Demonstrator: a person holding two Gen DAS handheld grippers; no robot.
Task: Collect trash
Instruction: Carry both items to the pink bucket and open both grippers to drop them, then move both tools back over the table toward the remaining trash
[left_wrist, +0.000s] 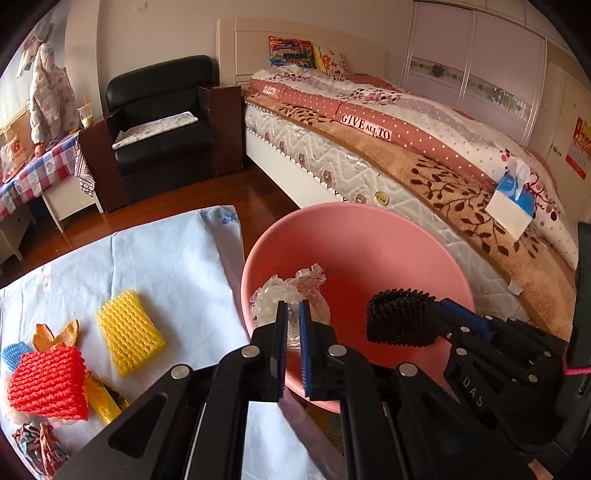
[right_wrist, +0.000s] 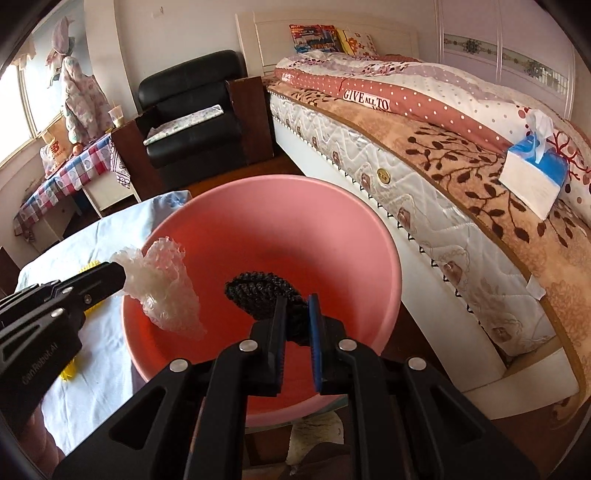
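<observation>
Pink basin receiving two pieces of trash, one in each pair of tongs.

Black left tongs (left_wrist: 293, 325) are clamped on a wad of clear plastic film (left_wrist: 291, 291), and the right tongs (right_wrist: 297, 317) are clamped on a black foam net sleeve (right_wrist: 258, 290); both pieces hang above the hollow of the pink basin (right_wrist: 332, 221), evidently positioned for release so they drop inside. The basin overhangs the counter (left_wrist: 166, 258) edge, which keeps it within reach of both hands. Remaining trash lies on the counter cloth to the left: red net sleeve (left_wrist: 48, 384), yellow net sleeve (left_wrist: 129, 332), blue net sleeve (left_wrist: 13, 352), crumpled wrappers (left_wrist: 37, 443). Beyond stands the bed (left_wrist: 406, 147).
</observation>
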